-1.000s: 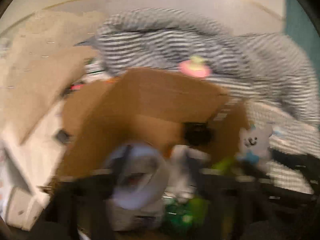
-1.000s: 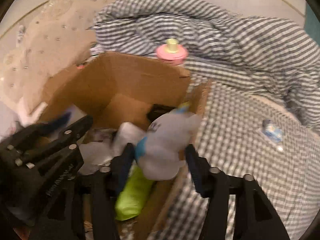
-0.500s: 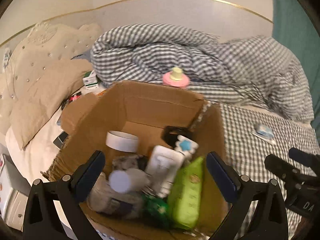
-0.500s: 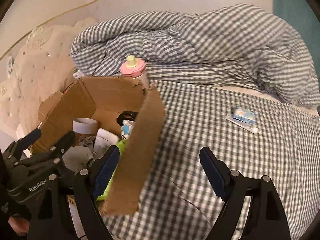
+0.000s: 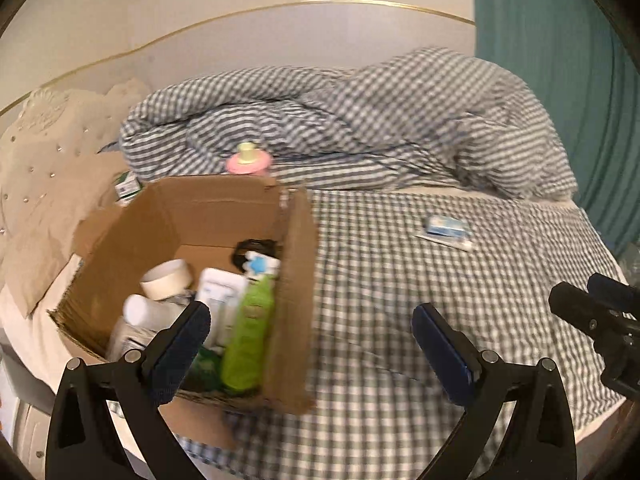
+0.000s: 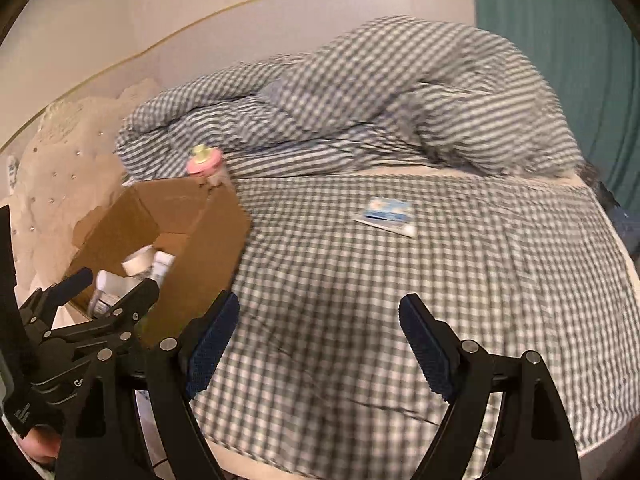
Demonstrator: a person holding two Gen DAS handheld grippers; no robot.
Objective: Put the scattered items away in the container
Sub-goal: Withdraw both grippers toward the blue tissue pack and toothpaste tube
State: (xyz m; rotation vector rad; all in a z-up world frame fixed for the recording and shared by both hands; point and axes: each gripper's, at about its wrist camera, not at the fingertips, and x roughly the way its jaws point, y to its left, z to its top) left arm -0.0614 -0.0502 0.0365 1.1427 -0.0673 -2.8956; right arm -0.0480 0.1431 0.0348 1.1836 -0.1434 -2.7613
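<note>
both grippers over the bed here, and the cardboard box (image 5: 192, 216) sits open on the left side of the gingham sheet (image 5: 380, 280), flaps up, plain brown corrugated board with one ragged torn flap on its left. inside it, packed close: a lime green squeeze bottle (image 5: 248, 332) lying along the right wall, a white flat pack (image 5: 222, 300) beside it, a roll of pale tape (image 5: 166, 280) on its side, a white cylinder (image 5: 144, 312), something black at the back with a small white and blue toy (image 5: 260, 265) against it. the left gripper (image 5: 312, 344) has its fingers spread wide, nothing between the blue pads, one pad over the box's near edge and the other over bare sheet. the right gripper (image 6: 318, 340) likewise gapes empty above the checks. still out on the sheet, well apart from the box: a small blue and white packet (image 6: 386, 216) lying flat on a thin white card. a pink-lidded bottle (image 5: 248, 160) stands just behind the box's far wall. beyond it a rumpled gingham duvet (image 5: 360, 128) is heaped along the headboard, soft and bulky, with beige studded pillows (image 5: 44, 168) at left and a teal curtain (image 5: 560, 80) at right.
</note>
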